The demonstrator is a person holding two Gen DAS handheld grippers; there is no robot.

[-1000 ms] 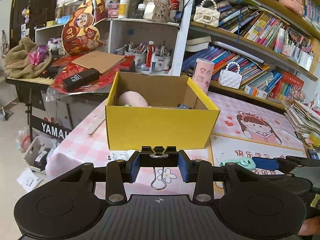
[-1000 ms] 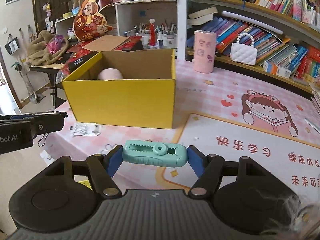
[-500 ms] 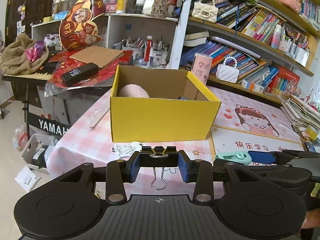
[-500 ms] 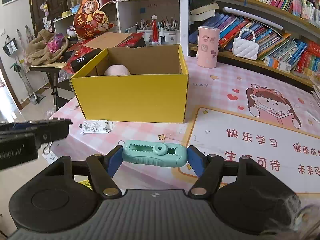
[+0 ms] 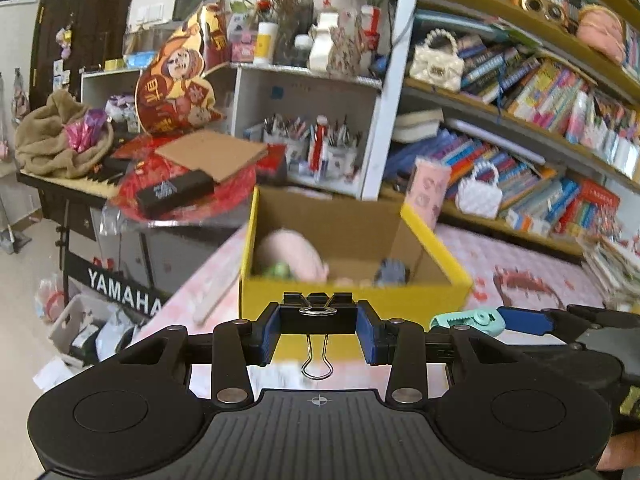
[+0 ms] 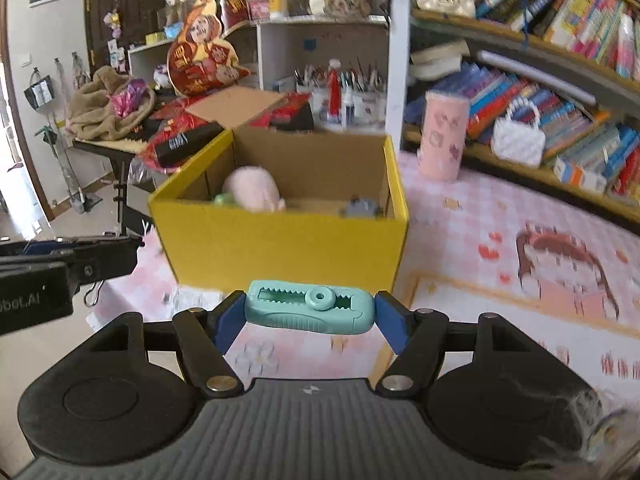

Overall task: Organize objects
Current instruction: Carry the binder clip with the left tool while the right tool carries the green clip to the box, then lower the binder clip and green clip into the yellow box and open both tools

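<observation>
Binder clip: the black binder clip is clamped between the blue pads of the left gripper, wire handle hanging down, in the air just before the yellow box.
Mint tool: the mint-green plastic tool is pinched end to end in the right gripper, also in front of the box.
Change: both grippers came closer to the box and a little higher than a second ago; more of the inside shows now, with a pink soft toy.
Meaning: both things are probably about to be dropped in the box.
Unchanged: neither grip has changed.
</observation>
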